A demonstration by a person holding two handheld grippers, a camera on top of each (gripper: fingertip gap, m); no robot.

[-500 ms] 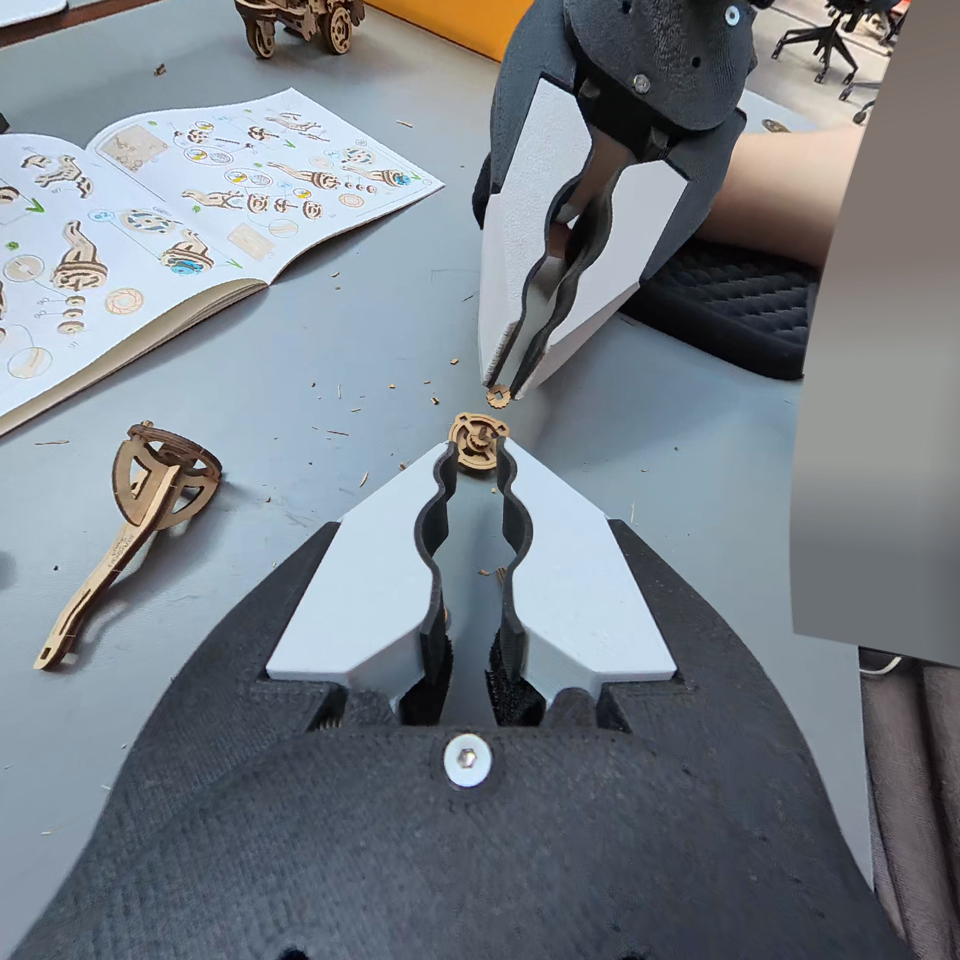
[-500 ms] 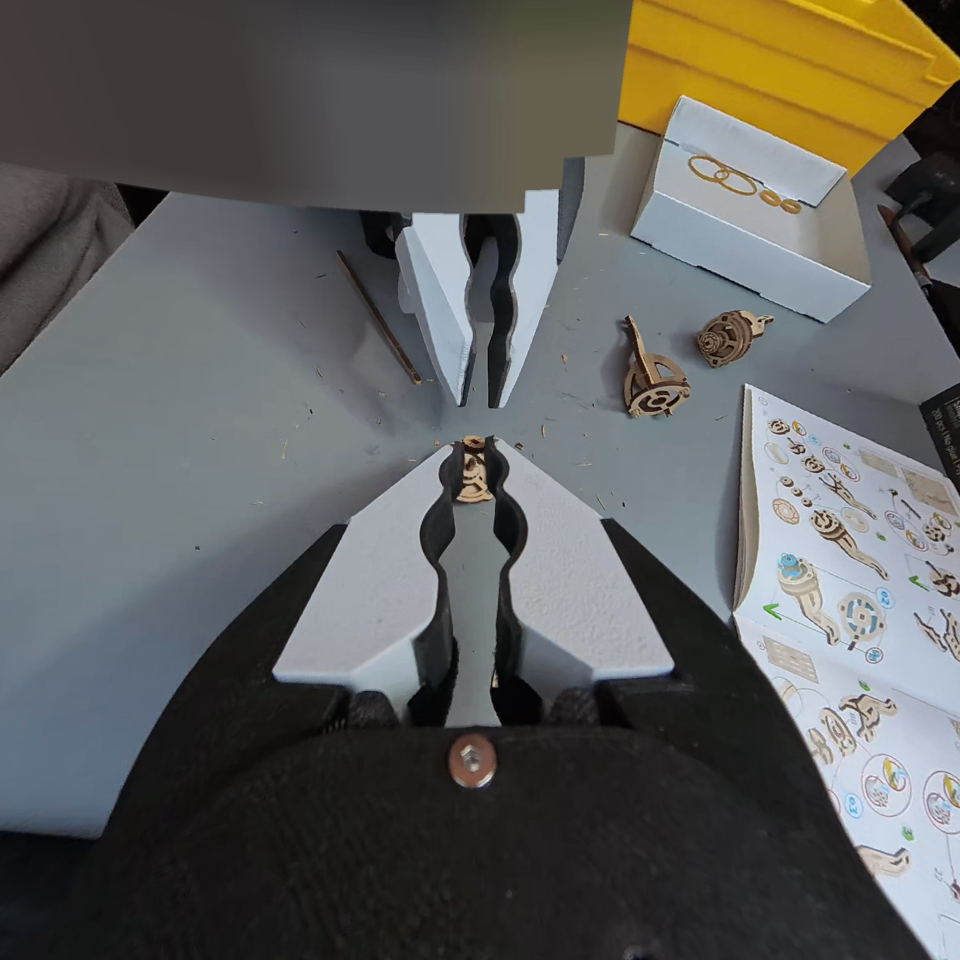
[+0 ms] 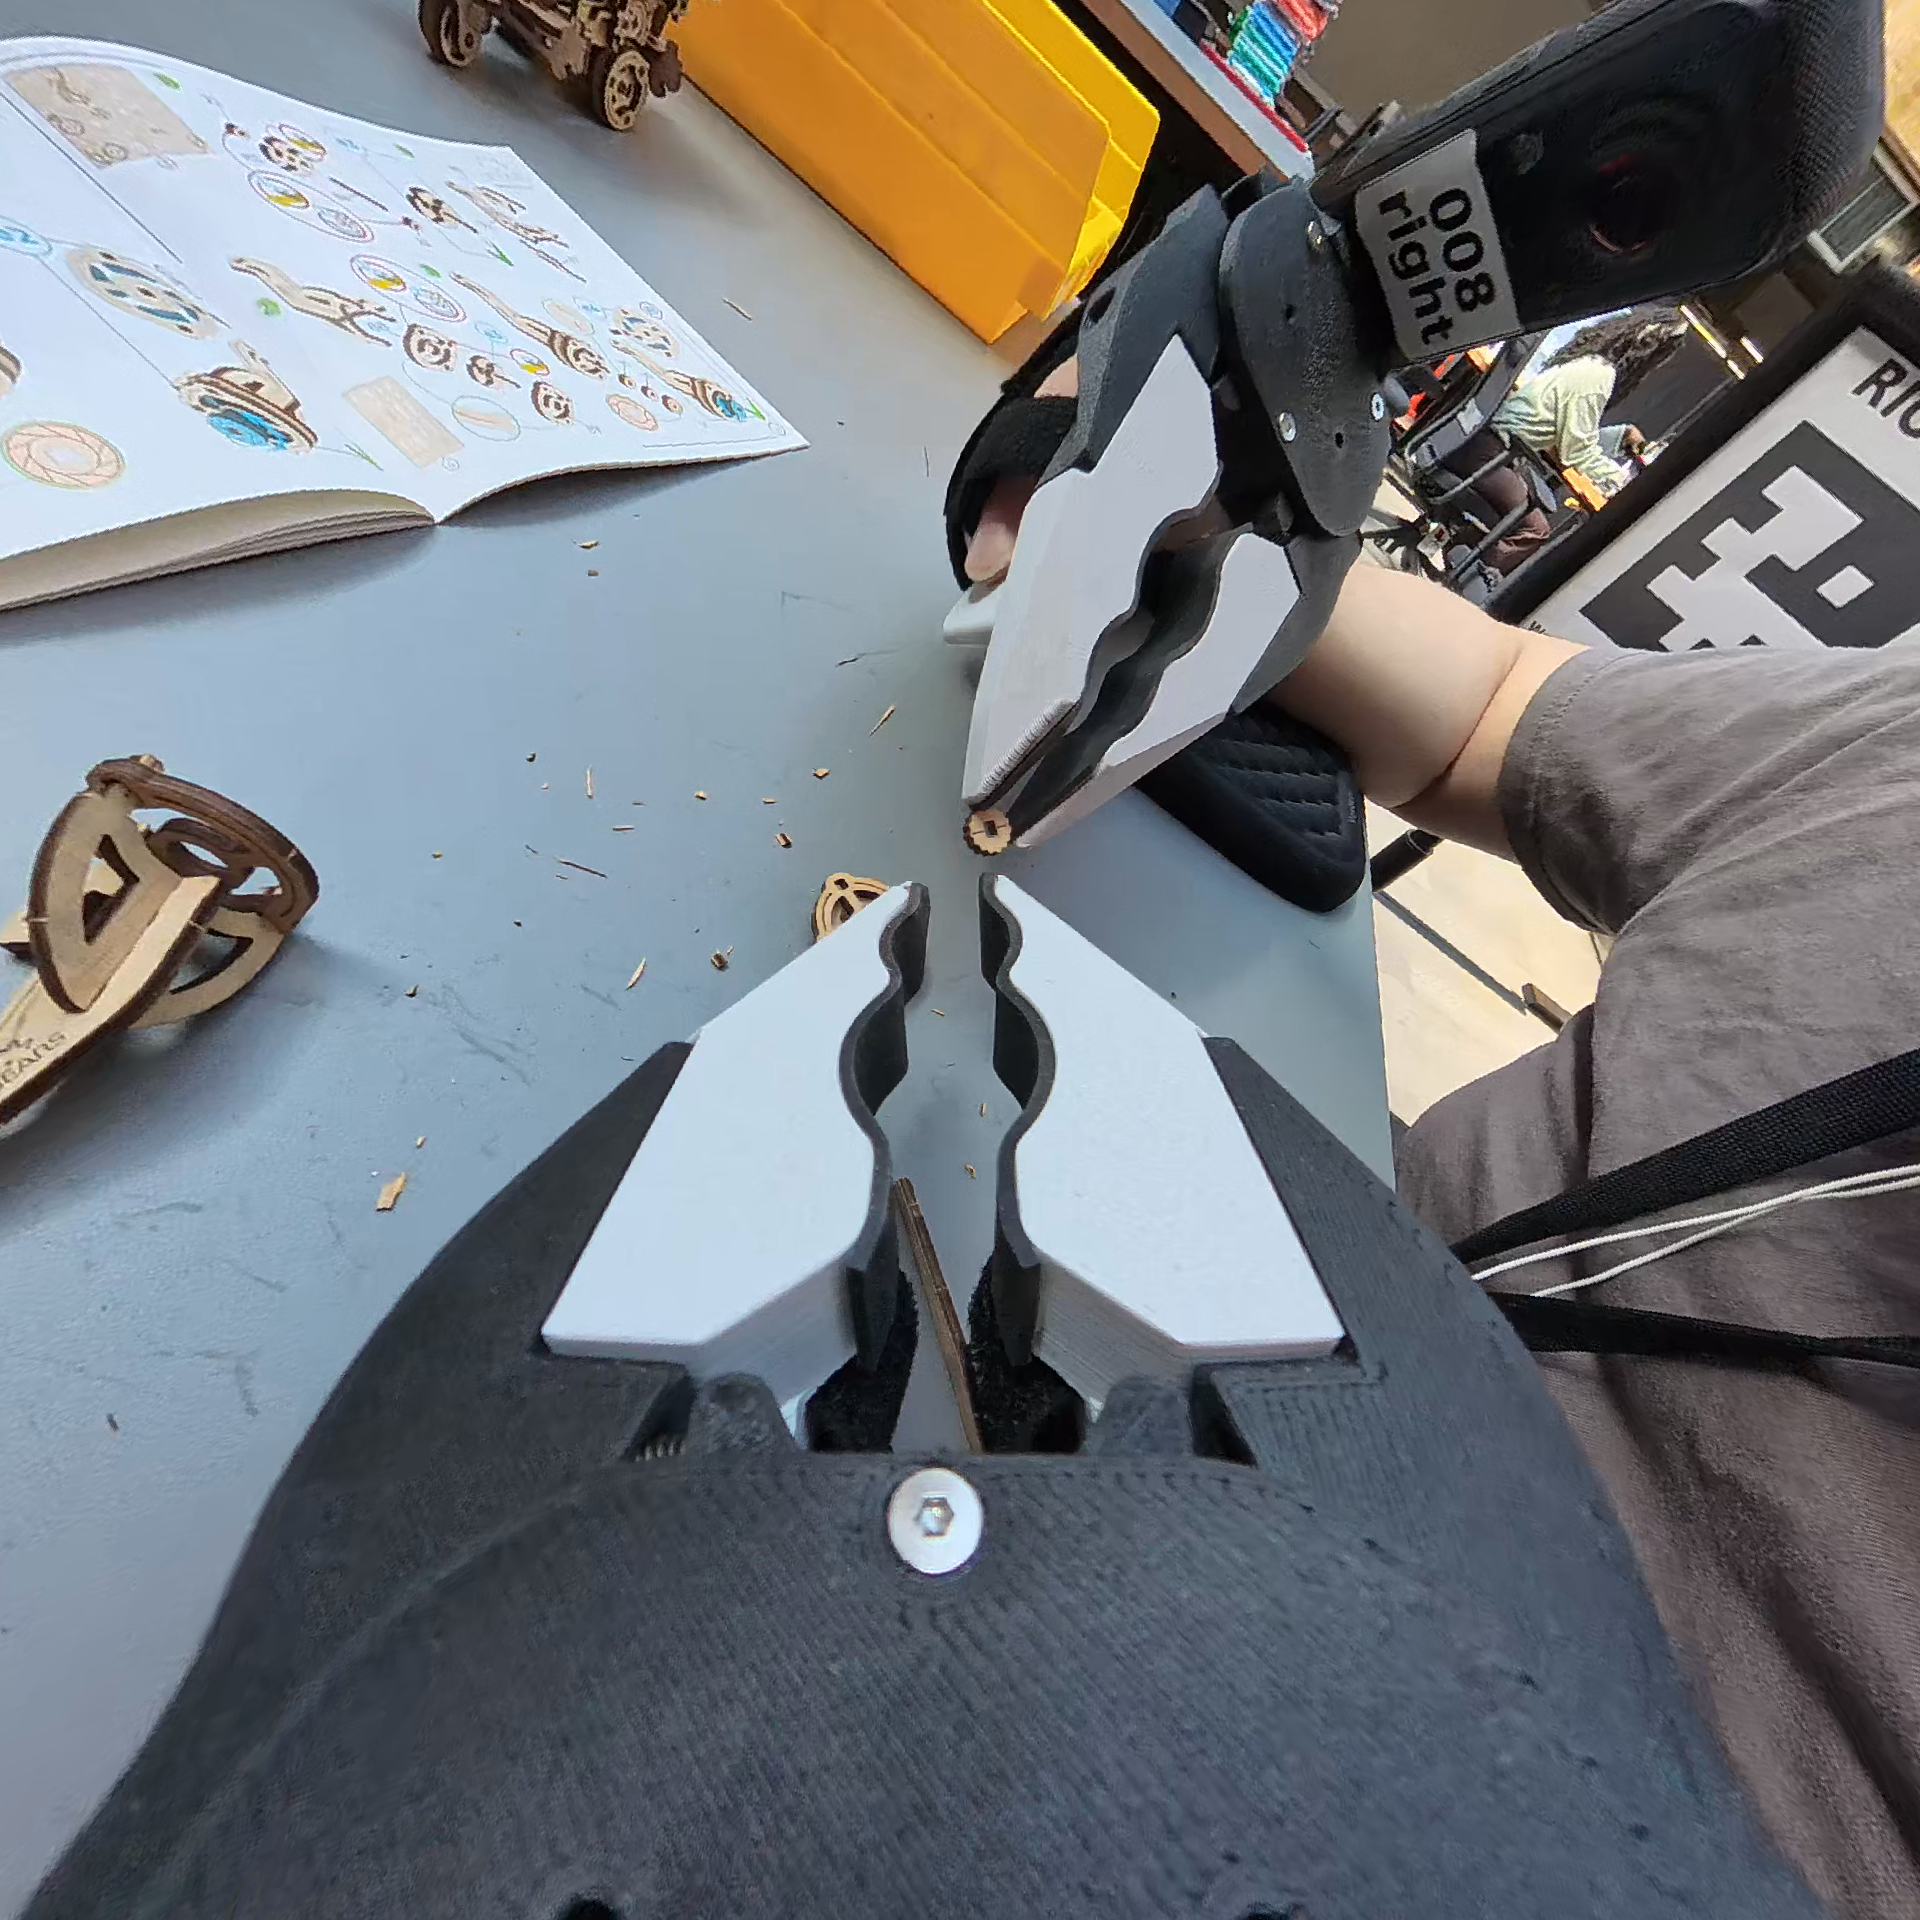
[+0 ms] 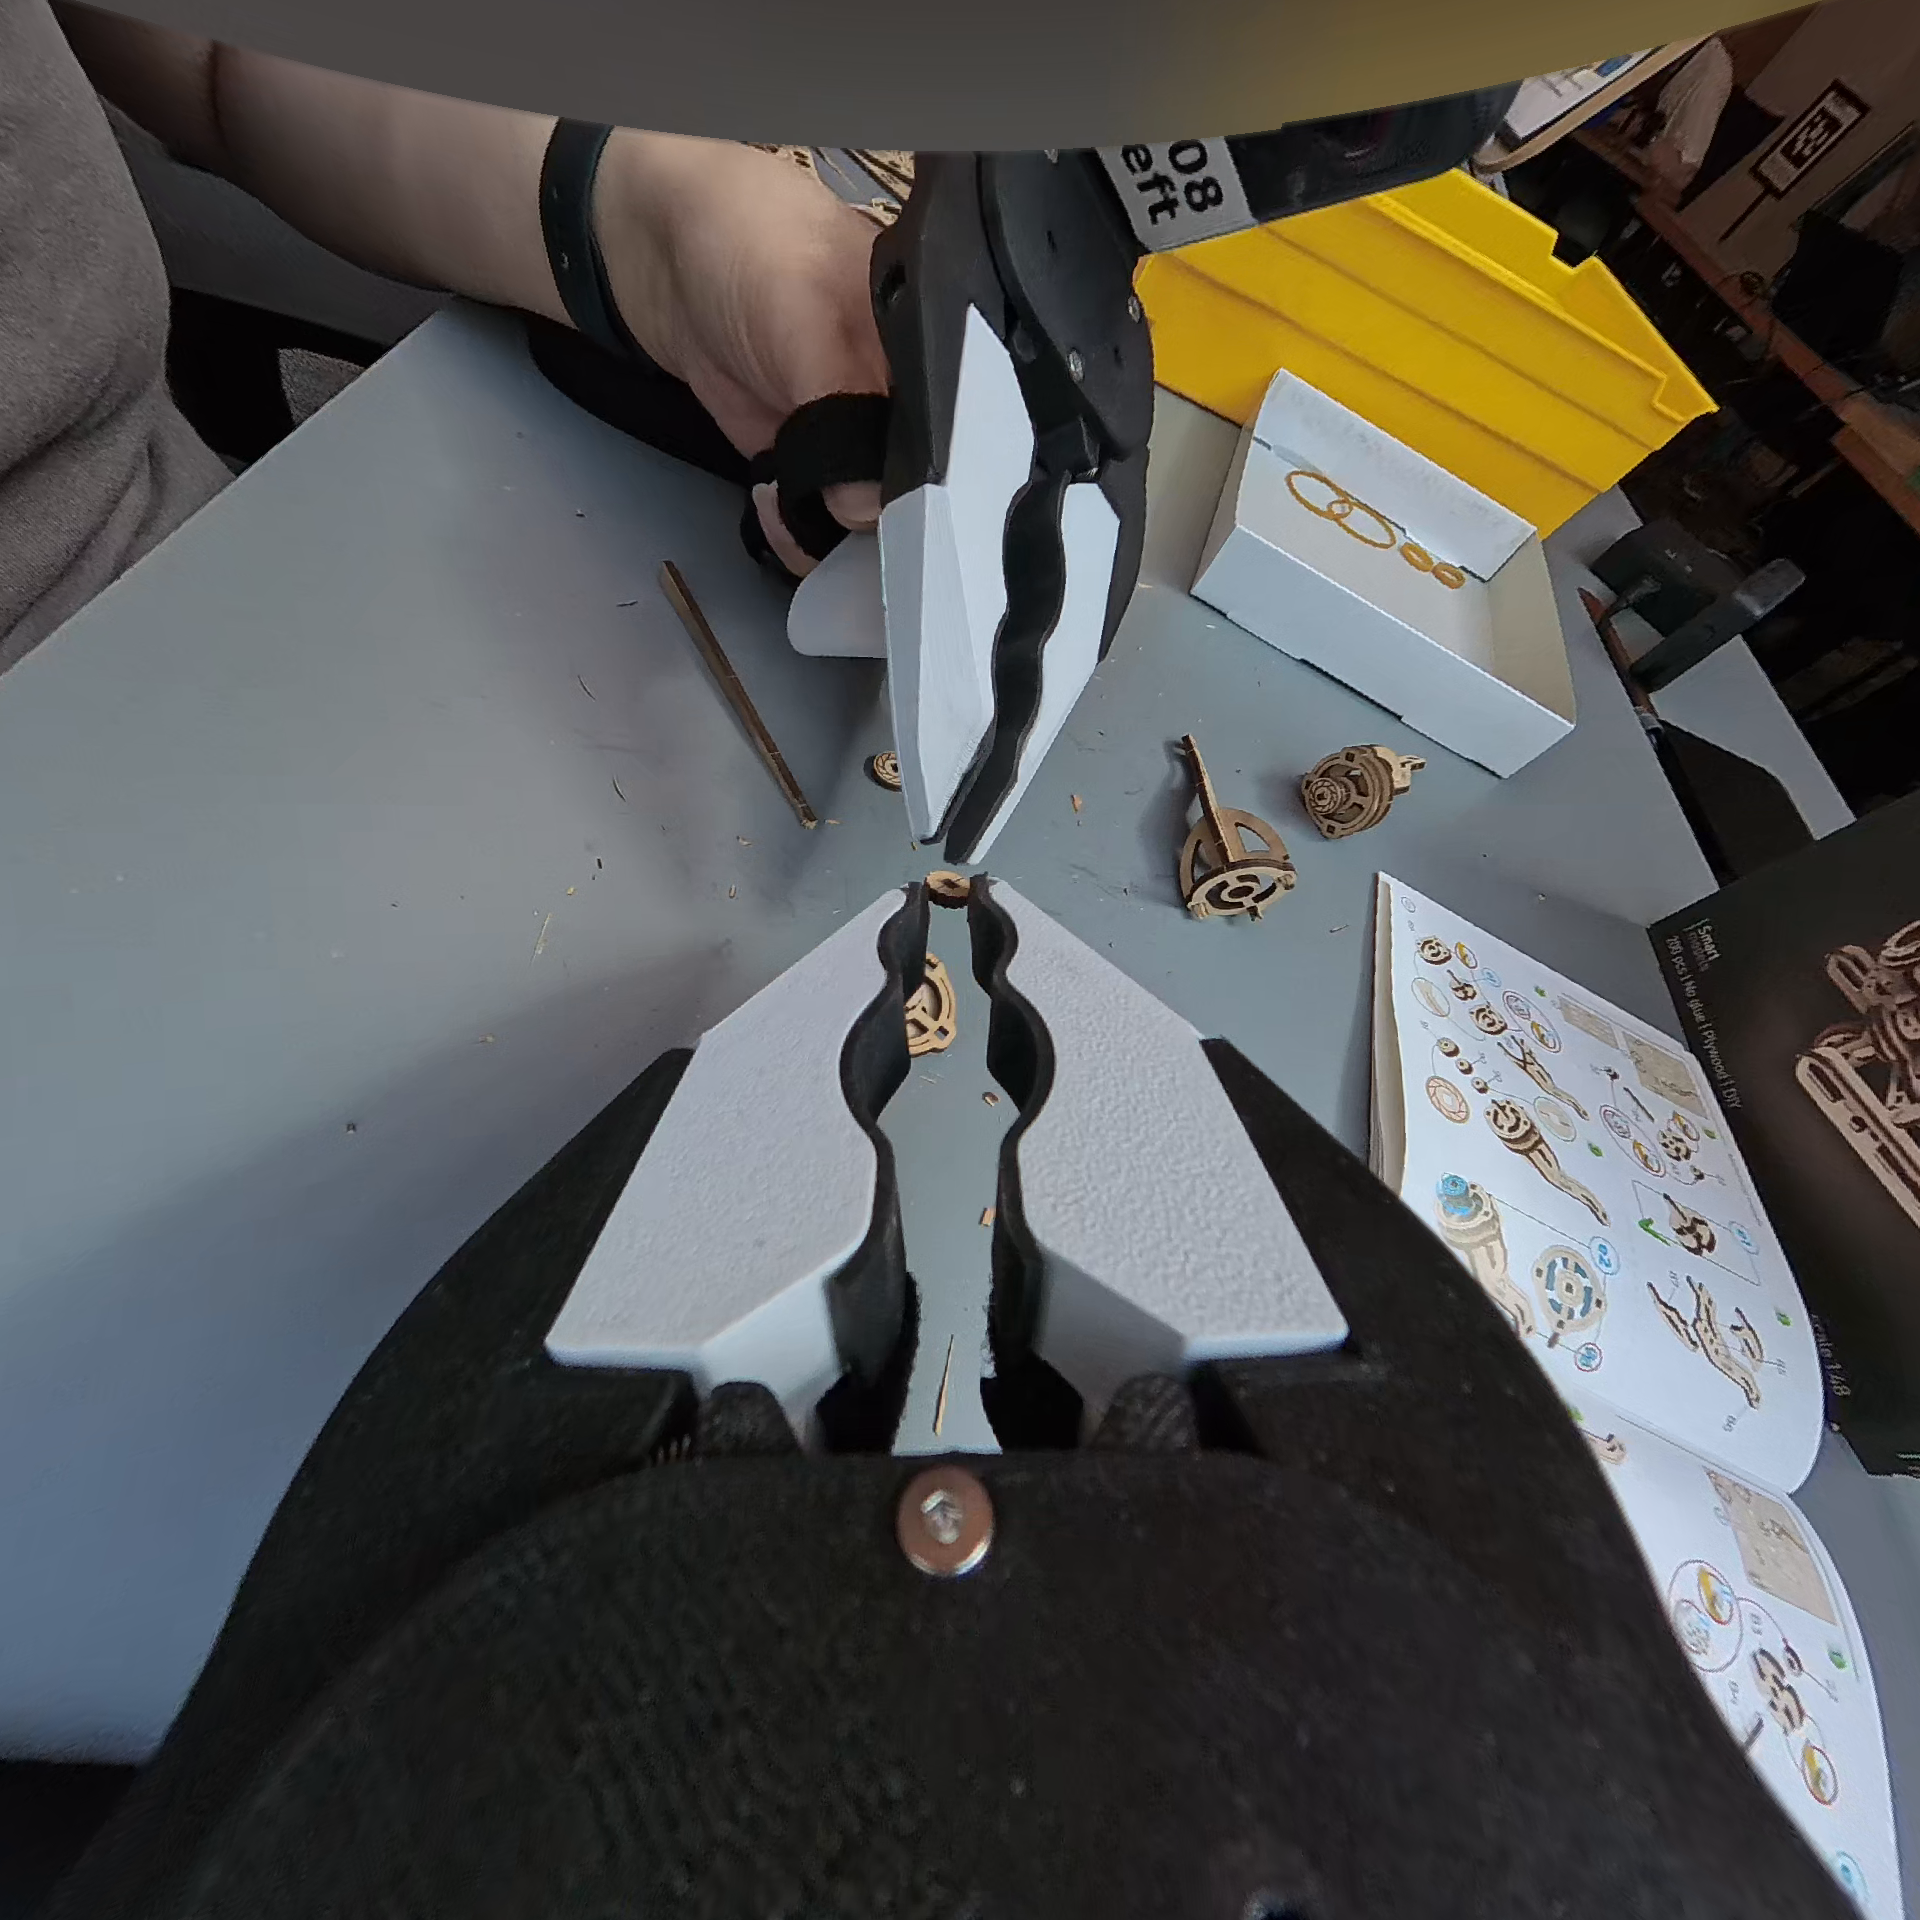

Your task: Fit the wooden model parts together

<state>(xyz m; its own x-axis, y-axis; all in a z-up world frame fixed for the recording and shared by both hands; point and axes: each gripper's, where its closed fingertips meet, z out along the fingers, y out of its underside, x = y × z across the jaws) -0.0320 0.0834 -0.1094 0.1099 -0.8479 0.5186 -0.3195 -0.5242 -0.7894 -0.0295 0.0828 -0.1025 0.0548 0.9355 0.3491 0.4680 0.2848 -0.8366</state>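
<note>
In the left wrist view, your left tongs (image 3: 954, 896) fill the lower centre of the frame, parted and grasping nothing. A round wooden disc part (image 3: 847, 902) lies flat on the grey desk (image 3: 520, 727), just left of the left fingertip and partly hidden behind it. Just above and slightly right of centre, your right tongs (image 3: 1000, 824) slant down from the upper right, clenched on a small wooden gear (image 3: 987, 831) held at the very tips. The gear sits close above and to the right of the disc part, not touching it. An open instruction booklet (image 3: 312, 312) lies upper left. In the right wrist view, your right tongs (image 4: 948, 891) rise from the bottom centre with the gear (image 4: 945, 886) pinched at their tips; the disc part (image 4: 928, 1006) shows through the gap below, lying on the desk. Your left tongs (image 4: 951, 836) hang tip-down from the top centre, nearly meeting the gear, empty. The gear looks nearest to seating, likely by lowering it onto the disc part.
</note>
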